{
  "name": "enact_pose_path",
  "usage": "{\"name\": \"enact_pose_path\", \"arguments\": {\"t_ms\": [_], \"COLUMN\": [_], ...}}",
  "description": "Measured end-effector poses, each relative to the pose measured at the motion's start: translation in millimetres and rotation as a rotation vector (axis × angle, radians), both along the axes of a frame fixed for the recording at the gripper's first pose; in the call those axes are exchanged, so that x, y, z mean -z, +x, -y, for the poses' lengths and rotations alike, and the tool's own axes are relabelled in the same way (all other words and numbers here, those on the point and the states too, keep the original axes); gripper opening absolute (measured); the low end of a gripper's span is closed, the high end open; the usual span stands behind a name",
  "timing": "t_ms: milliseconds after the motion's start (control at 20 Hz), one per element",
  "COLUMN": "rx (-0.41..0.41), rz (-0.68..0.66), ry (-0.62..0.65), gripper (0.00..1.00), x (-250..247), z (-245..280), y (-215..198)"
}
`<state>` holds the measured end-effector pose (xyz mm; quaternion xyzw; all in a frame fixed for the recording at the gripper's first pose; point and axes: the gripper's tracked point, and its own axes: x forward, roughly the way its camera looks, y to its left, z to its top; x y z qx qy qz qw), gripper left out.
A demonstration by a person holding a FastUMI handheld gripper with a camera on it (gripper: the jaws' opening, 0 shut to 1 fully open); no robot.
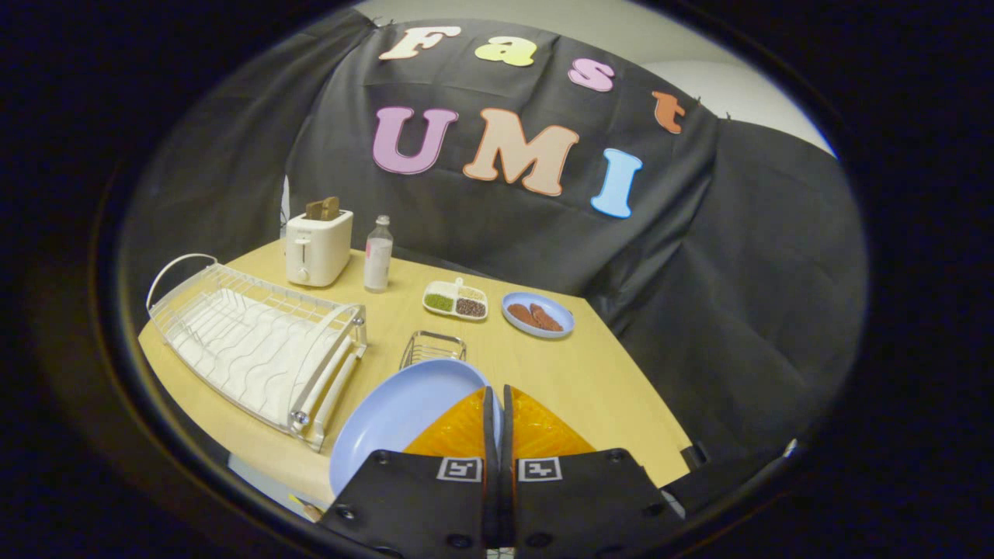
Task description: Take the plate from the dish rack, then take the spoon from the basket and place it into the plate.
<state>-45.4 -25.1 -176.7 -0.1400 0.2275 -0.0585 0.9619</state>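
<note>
Plate [404,419], pale blue and round, sits clamped at its rim between the two fingers of the gripper [497,400], whose jaws are pressed together on it with only a thin dark slit left between them; the plate's broad face spreads out to the left of the fingers and hangs above the near edge of the wooden table [590,373]. Just ahead of the fingertips, beyond the plate's far rim, stands a small wire basket [432,348]; whether a spoon lies inside it cannot be told from here. To the left of the jaws and a little further out lies the white dish rack [256,341], long and low, its wire ribs bare and its curved handle rising at the far end. Well beyond the rack stands a white toaster [317,247] with two brown slices sticking up from its slots, and just beside it, on the side nearer the jaws' line, a clear bottle [378,254] with a pale label stands upright. Straight ahead of the fingers, past the basket, rests a white divided tray [455,300] holding green, dark and pale grains in separate compartments. Just to the right of that tray sits a second blue plate [537,314] carrying two brown pieces of food.
</note>
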Motion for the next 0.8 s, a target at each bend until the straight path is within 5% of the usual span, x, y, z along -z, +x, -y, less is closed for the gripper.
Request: {"name": "enact_pose_path", "arguments": {"t_ms": [800], "rx": [0.110], "rz": [-0.107], "ry": [0.274], "gripper": [0.03], "x": [88], "z": [44], "y": [-10]}}
